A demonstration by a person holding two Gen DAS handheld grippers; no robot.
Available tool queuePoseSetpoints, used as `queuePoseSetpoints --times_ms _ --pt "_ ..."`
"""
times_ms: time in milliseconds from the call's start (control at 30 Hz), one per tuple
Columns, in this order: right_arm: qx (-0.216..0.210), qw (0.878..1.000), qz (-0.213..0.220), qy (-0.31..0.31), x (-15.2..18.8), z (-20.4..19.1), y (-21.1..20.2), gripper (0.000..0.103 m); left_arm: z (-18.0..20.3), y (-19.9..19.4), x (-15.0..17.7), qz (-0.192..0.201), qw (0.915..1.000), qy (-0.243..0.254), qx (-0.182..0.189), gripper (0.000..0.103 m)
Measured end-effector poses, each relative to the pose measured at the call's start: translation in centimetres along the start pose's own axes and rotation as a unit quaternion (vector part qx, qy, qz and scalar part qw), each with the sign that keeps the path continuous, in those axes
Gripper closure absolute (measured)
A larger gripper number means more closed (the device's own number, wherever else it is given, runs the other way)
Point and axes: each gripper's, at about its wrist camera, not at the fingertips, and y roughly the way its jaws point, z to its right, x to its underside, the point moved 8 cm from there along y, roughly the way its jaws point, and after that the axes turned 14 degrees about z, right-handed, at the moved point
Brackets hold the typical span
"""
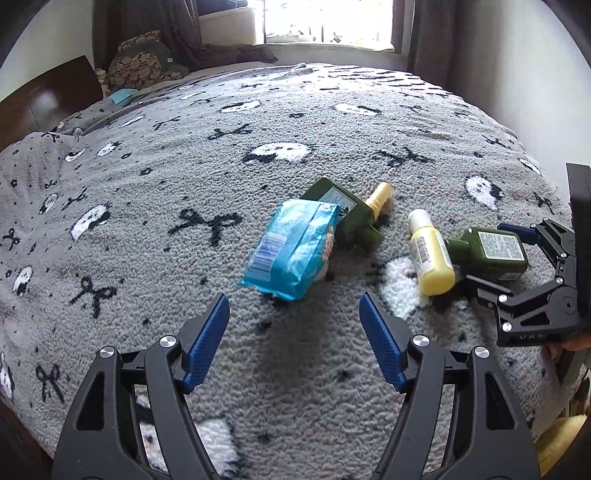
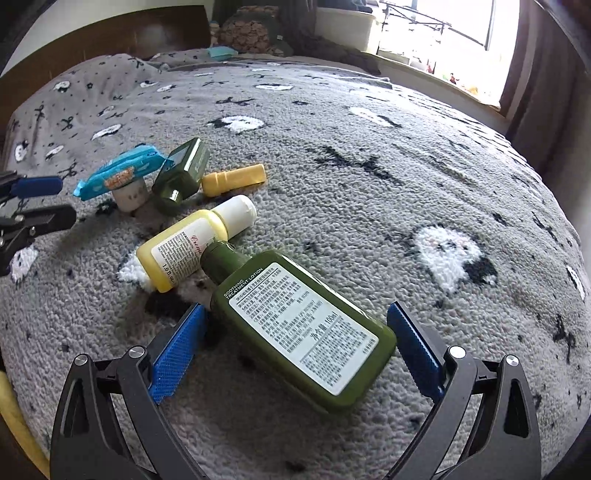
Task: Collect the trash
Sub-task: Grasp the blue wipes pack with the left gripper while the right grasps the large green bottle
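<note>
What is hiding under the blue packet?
The blue packet leans on a small white container and a green bottle. The container's top is covered.

Left wrist view: looks steeply down and forward over a grey patterned blanket [image 1: 295, 122], window [image 1: 325, 22] at top centre. Close range.

Right wrist view: same blanket [image 2: 369, 129], nearer still, window [image 2: 443, 33] at upper right; lotion bottle [image 2: 303, 325] fills the lower centre.

Shared: blue packet [image 1: 291, 247] [image 2: 118, 175], yellow bottle [image 1: 430, 251] [image 2: 184, 243], lotion bottle [image 1: 495, 253].
</note>
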Motion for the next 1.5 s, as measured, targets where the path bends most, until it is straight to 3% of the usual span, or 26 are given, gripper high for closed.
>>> queuePoseSetpoints --times_ms 233,333,400,433,533,833,1167,1500 --pt "-0.022 1.000 -0.012 0.009 0.2 -0.3 1.1 0.006 -0.4 3.5 -2.4 0.004 0.9998 0.007 0.019 0.027" --pt "-0.027 1.000 -0.008 0.014 0.2 -0.3 0.9 0.016 -0.6 4.7 -2.8 -0.009 0.9992 -0.011 0.038 0.020" --pt "-0.032 0.999 -0.007 0.018 0.3 -0.4 0.7 0.016 -0.6 5.4 -2.8 -0.018 0.9988 -0.017 0.043 0.020" --pt "-0.033 0.999 -0.006 0.017 0.3 -0.4 0.6 0.016 -0.6 5.6 -2.7 -0.020 0.9986 -0.019 0.045 0.023" --pt "-0.033 0.999 -0.004 0.020 0.4 -0.5 0.3 0.016 -0.3 5.7 -2.5 -0.027 0.9977 -0.022 0.057 0.051" --pt "-0.038 0.999 0.003 0.022 0.5 -1.4 -1.1 0.016 0.7 4.6 -2.0 -0.026 0.9981 0.008 0.055 0.067" --pt "-0.009 0.998 0.055 0.024 -0.1 -1.1 -7.6 0.016 1.3 -3.2 -4.3 0.051 0.9975 0.016 0.046 0.070" --pt "0.013 0.994 0.107 0.033 2.1 -1.3 -16.8 0.016 6.3 -13.3 -3.0 0.122 0.9893 0.039 0.069 0.070"
